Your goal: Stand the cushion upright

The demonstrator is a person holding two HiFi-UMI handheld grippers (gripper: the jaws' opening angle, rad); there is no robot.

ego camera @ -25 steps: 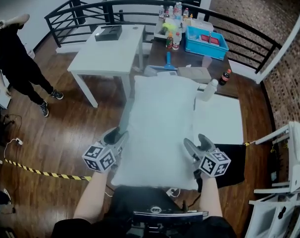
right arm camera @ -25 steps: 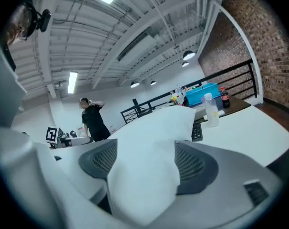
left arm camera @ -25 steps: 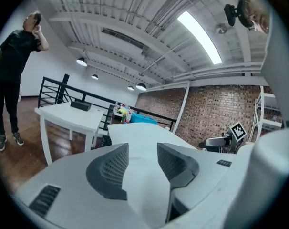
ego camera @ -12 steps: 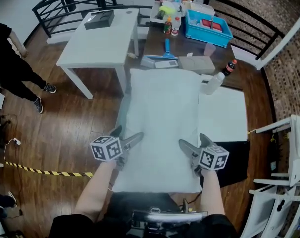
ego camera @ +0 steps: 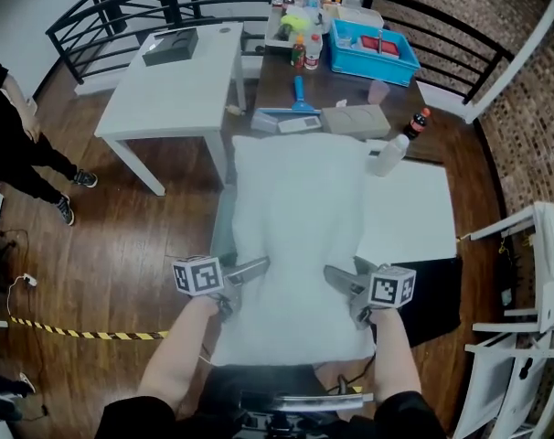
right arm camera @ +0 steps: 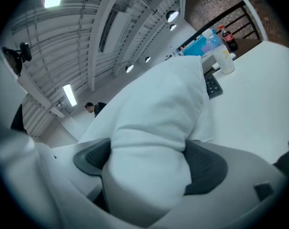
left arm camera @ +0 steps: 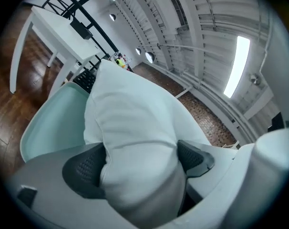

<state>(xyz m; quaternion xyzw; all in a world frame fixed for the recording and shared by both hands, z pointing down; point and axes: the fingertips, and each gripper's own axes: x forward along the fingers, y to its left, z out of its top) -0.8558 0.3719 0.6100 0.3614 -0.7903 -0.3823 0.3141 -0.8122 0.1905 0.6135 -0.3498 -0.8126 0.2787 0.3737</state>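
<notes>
Between the fingers (left arm camera: 85, 168) of the left gripper (left arm camera: 140, 168) sits a thick fold of the white cushion (ego camera: 300, 199), and both pads press into it; these fingers have just been closing. The right gripper (right arm camera: 149, 168) holds a like fold on the opposite long edge, and its fingers (right arm camera: 209, 168) have also just been closing on the fabric. Each grip stands wide because the filling bulges between the pads. The cushion appears light, soft and limp: it will probably sag between the two holds and may slip as the filling compresses. Holds are best kept deep on both long edges, well apart. Outward, the cushion stretches away from the person over a pale green support (left arm camera: 49, 123), beside a white bench (ego camera: 410, 222), its far edge near a brown bench (ego camera: 341, 94).
</notes>
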